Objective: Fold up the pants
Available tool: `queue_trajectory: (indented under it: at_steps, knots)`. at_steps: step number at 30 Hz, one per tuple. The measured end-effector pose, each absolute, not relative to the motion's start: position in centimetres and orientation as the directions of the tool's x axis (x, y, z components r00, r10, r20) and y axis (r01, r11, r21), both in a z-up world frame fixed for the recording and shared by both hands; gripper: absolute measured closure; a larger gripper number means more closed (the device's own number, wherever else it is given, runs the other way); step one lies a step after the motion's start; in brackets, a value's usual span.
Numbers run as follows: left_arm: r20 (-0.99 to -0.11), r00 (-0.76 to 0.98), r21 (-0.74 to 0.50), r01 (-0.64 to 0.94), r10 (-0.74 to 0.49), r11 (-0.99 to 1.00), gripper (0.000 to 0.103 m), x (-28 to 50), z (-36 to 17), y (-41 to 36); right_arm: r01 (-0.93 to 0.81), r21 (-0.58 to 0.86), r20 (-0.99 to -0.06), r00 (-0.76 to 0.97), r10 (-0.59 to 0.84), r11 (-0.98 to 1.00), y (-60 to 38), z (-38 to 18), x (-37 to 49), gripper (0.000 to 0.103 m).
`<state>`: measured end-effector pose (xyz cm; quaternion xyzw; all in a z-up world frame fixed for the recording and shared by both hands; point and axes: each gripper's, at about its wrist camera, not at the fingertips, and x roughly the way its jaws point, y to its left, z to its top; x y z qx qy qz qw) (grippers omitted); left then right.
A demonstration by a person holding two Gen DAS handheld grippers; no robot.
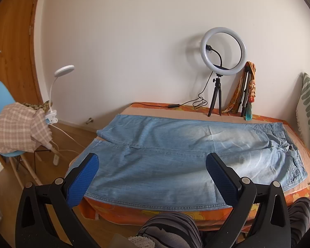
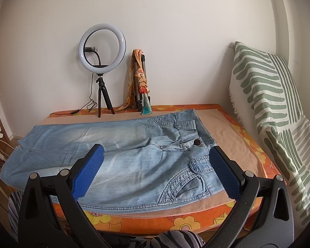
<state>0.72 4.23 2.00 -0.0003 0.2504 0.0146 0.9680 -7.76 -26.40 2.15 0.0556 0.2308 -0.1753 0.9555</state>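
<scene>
Light blue denim pants [image 1: 175, 150] lie spread flat across the bed, legs side by side, hems at the left, waistband at the right. The right wrist view shows the waist end [image 2: 188, 142] with its dark button and front pocket stitching. My left gripper [image 1: 153, 165] hovers open above the near leg, toward the hem end, with nothing between its blue pads [image 1: 86, 177]. My right gripper [image 2: 157, 155] is open too, held above the near hip and pocket, its blue pads [image 2: 225, 173] wide apart and holding nothing.
An orange flowered bed cover [image 2: 175, 223] with a beige cloth [image 2: 233, 140] lies under the pants. A ring light on a tripod [image 1: 219, 70] and a folded tripod with scarf [image 2: 140, 82] stand at the wall. A striped cushion [image 2: 274, 111] is right; a chair with checked cloth [image 1: 14, 128] left. Striped-clad knees [image 1: 171, 229] are below.
</scene>
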Motion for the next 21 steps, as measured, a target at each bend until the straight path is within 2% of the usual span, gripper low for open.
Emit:
queue_trajectory:
  at_steps: [7, 12, 17, 21]
  knots:
    - [-0.488, 0.872, 0.009, -0.042, 0.042, 0.999, 0.0, 1.0, 1.9, 4.8, 0.342, 0.029, -0.457, 0.84, -0.292, 0.939, -26.3, 2.0, -7.6, 0.0]
    - [-0.484, 0.872, 0.026, -0.077, 0.08, 0.997, 0.0, 1.4, 1.7, 6.1, 0.277, 0.038, -0.463, 0.857, -0.229, 0.96, -26.1, 1.7, -6.4, 0.0]
    - [-0.485, 0.865, 0.044, -0.124, 0.13, 0.991, 0.0, 2.2, 1.5, 8.6, 0.141, 0.028, -0.477, 0.872, -0.111, 0.99, -25.0, 1.0, -4.2, 0.0]
    - [-0.472, 0.868, 0.086, -0.127, 0.153, 0.988, 0.0, 2.8, 0.4, 11.1, -0.003, 0.001, -0.543, 0.84, 0.003, 1.0, -23.6, -0.7, -1.8, 0.0]
